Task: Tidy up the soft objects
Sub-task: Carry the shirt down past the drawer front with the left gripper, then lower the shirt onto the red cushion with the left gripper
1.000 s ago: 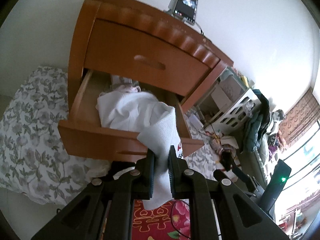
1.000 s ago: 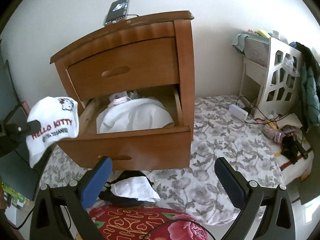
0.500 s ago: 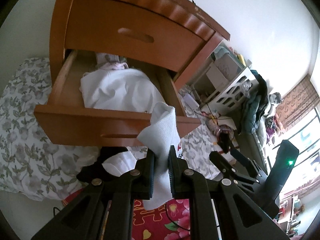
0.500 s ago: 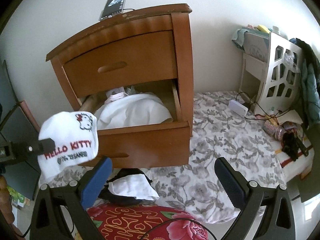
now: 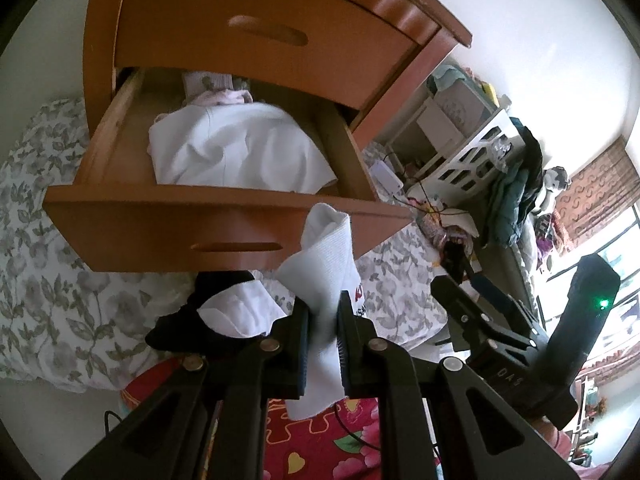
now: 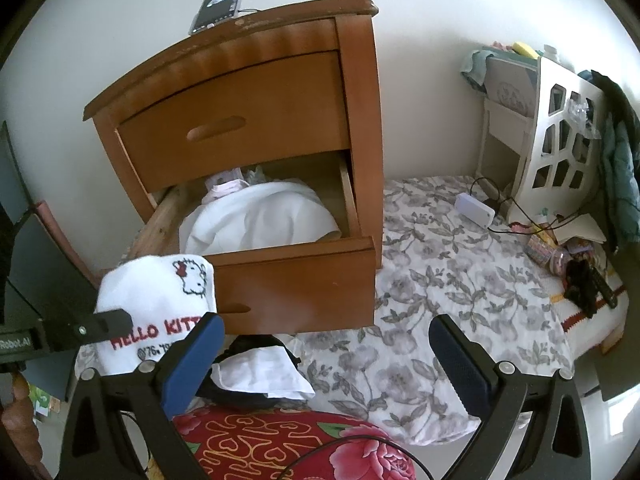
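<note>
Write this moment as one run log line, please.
left gripper: shut on white sock | right gripper: open, empty | lower drawer: open, white cloth inside

Both grippers have black frames with silver screws; the right gripper [image 6: 324, 356] has blue pads.

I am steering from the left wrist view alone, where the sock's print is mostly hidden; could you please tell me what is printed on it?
Observer: In the right wrist view the white sock shows a cat face with a red bow above red "HELLO KITT" lettering.
Operator: Thank you. Are the right gripper's jaws open?
Observer: Yes, the right gripper stands wide open and empty, above the floral sheet.
Operator: Is anything on top of the nightstand?
Observer: A phone leans against the wall on the nightstand.
</note>
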`<state>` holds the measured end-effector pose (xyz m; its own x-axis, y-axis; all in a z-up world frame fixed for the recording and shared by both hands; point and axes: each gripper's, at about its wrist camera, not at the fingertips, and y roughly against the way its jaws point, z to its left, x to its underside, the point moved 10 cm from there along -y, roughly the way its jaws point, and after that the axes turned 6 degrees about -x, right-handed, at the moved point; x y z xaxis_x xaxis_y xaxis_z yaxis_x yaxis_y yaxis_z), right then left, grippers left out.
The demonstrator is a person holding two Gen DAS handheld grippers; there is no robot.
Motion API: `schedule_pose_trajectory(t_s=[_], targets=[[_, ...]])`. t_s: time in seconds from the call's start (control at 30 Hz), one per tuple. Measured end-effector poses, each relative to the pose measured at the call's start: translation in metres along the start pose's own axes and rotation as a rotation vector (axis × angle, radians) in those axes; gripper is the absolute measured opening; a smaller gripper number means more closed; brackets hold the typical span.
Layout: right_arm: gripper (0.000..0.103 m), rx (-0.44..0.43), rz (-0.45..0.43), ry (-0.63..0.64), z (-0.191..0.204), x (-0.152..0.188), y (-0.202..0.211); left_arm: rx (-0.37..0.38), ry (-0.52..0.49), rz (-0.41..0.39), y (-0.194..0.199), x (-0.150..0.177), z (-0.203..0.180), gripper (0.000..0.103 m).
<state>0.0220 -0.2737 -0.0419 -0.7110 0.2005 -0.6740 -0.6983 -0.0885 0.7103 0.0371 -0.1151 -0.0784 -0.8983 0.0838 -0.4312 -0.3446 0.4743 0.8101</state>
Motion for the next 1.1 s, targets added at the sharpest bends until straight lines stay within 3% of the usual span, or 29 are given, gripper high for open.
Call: schedule_pose_trajectory(t_s=[0.27,0.47,0.57,0.77,1.1], targets=[[0.103,0.008,0.023,-0.004,-0.004,0.004,-0.009,-0.05,0.0,0.106,-0.04,0.016,0.012,0.013],[0.103,0.02,0.059,-0.011,-0.01,0.012,-0.022,-0.11,0.046,0.214,-0.093,0.037,0.04,0.013],[0.103,0.023,0.072,-0.012,-0.012,0.016,-0.027,-0.106,0.061,0.236,-0.114,0.043,0.048,0.013],[0.103,0.026,0.099,-0.017,-0.015,0.02,-0.038,-0.173,0.102,0.316,-0.147,0.063,0.073,0.013],[0.103,0.026,0.14,-0.017,-0.017,0.028,-0.053,-0.222,0.112,0.341,-0.17,0.073,0.093,0.016]])
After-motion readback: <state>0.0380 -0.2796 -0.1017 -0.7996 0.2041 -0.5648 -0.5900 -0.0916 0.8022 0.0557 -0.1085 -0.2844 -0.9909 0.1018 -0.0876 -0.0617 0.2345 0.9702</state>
